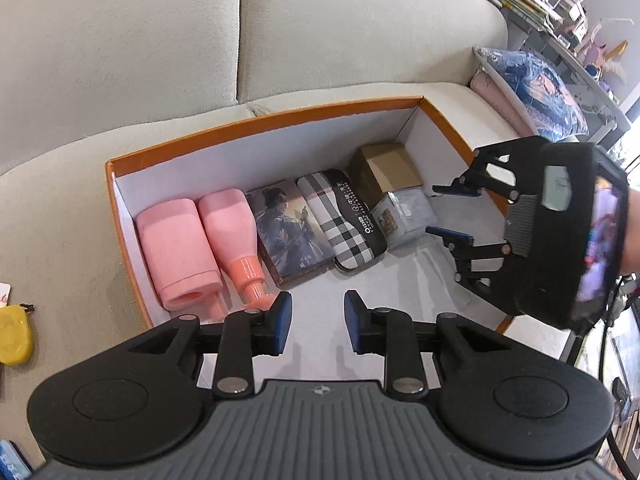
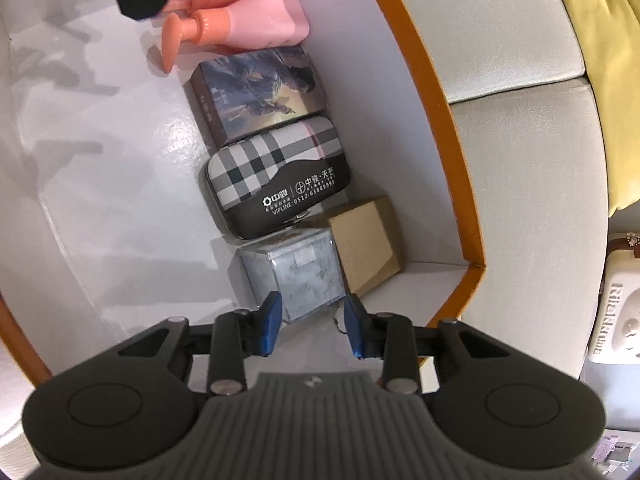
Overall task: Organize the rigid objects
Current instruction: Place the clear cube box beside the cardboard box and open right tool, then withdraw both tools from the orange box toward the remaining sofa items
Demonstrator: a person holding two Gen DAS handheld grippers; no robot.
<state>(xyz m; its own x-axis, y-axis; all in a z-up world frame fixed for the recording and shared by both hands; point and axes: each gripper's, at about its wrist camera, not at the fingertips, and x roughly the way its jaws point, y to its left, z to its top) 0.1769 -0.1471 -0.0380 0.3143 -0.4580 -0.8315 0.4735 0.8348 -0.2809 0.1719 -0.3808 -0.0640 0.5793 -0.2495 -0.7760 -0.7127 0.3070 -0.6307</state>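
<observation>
Six rigid objects are lined along the far wall of the orange-rimmed box [image 1: 260, 118], set on a sofa [image 1: 120, 40]. From its left wall rightward are laid a pink bottle [image 1: 178, 248], a pink pump bottle [image 1: 236, 236], a picture box [image 1: 288, 232], a plaid case [image 1: 344, 220], and a clear-wrapped block [image 1: 404, 216] in front of a kraft carton [image 1: 384, 168]; packed side by side, presumably to save floor space. The left gripper [image 1: 318, 322] is held apart over bare floor, nothing gripped. The right gripper [image 2: 312, 322] is spread around the block's near corner; contact cannot be judged.
</observation>
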